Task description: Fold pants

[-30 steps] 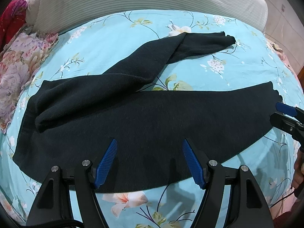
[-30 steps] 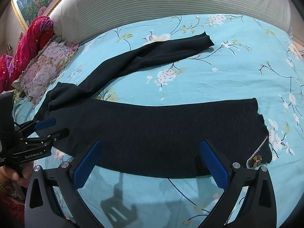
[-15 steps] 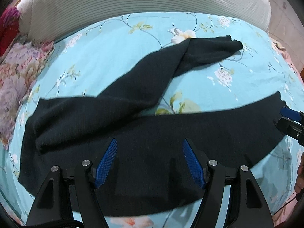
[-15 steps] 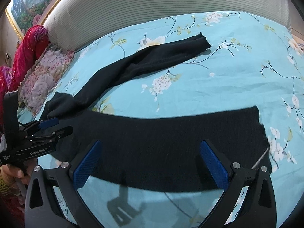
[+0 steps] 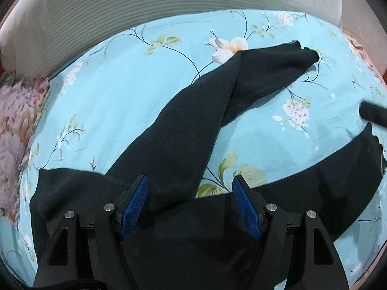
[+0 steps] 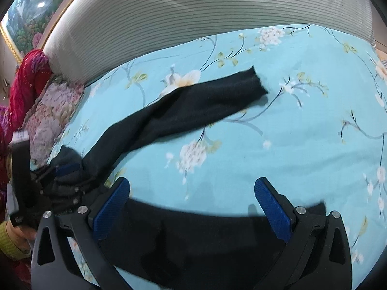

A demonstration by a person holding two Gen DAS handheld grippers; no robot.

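Left hand-held gripper [image 5: 191, 205] spread, empty, over crotch of black knit pants [image 5: 183, 130] splayed on turquoise floral bed sheet [image 5: 121, 101]; right hand-held gripper [image 6: 191, 207] spread above near leg. Risk: pinching one layer only, far leg dragging askew.

The right gripper [image 6: 192, 207] hangs with its jaws wide apart and nothing between them, above black pants [image 6: 193, 241] spread on a bed with a turquoise floral sheet [image 6: 302, 133]. One pant leg [image 6: 193, 106] angles away toward the striped headboard [image 6: 193, 24]. The left gripper [image 6: 65, 176] sits at the far left over the pants.
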